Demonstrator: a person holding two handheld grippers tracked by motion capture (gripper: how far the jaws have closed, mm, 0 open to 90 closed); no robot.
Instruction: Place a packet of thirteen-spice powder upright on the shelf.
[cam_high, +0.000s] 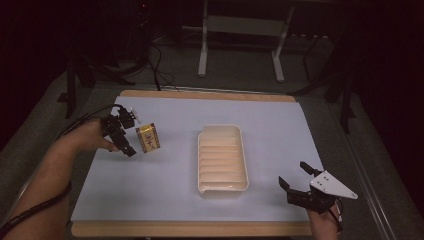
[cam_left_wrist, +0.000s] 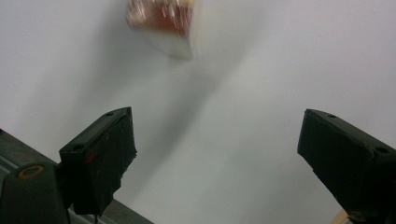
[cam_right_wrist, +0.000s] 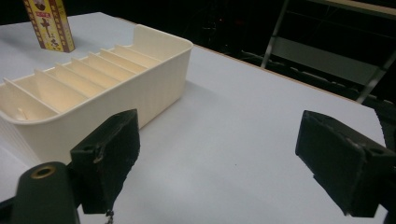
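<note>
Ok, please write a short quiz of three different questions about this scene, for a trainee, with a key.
1. True or false: the small yellow box lies inside the cream tray.
2. Which gripper is closer to the box: A) the left gripper, B) the right gripper?
3. Fill in: the inside of the tray is split by thin ____ into narrow slots.

Key:
1. False. The box stands on the white mat, to the left of the tray and apart from it.
2. A. Its jaws stand open right beside the box, with nothing between them in the left gripper view; the right gripper, also open, is at the near right corner of the mat.
3. Dividers.
</note>
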